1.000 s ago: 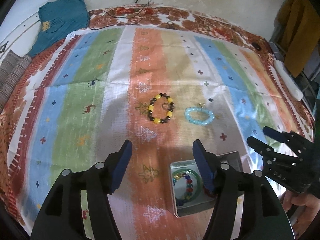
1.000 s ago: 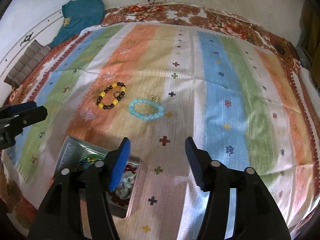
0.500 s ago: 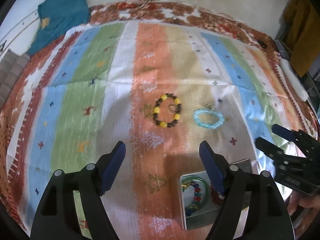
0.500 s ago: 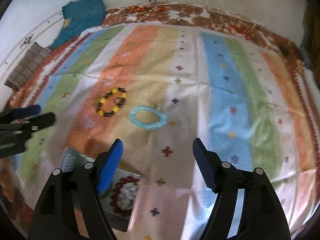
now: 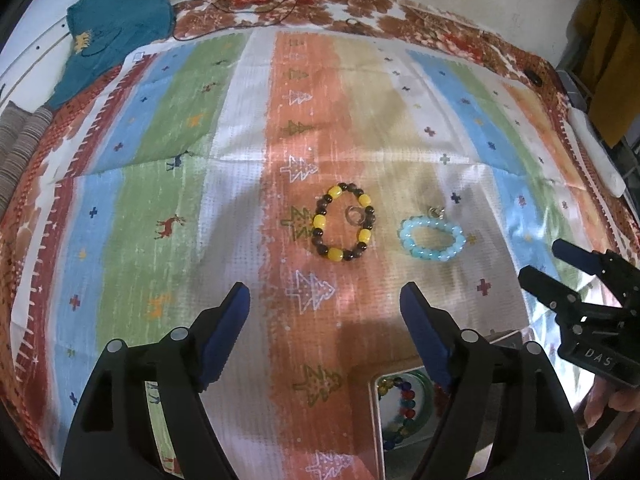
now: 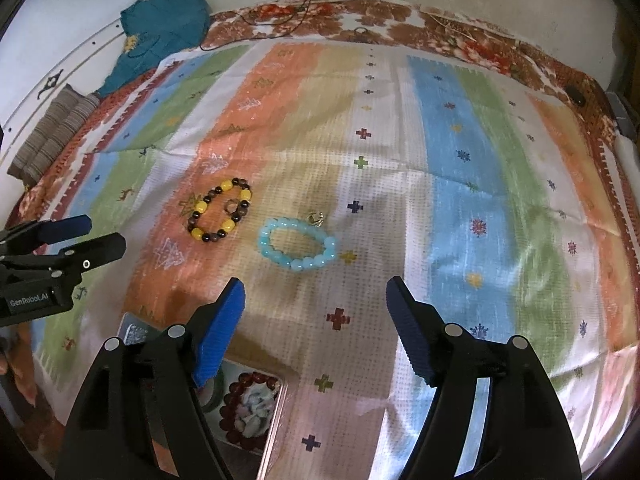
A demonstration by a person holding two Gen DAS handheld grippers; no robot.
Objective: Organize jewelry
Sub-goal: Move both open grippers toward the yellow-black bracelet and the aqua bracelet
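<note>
Black hand-held gripper (image 5: pixel 325 304) frames, blue ribbed pads (image 6: pixel 408 330), silver round screws, white "GenRobot.AI" lettering

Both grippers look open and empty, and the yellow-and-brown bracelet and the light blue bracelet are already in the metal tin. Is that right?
Not quite. Both the left gripper and right gripper are open and empty, but the yellow-and-brown bracelet and the light blue bracelet still lie on the striped cloth, outside the metal tin. The left wrist view shows it.
</note>
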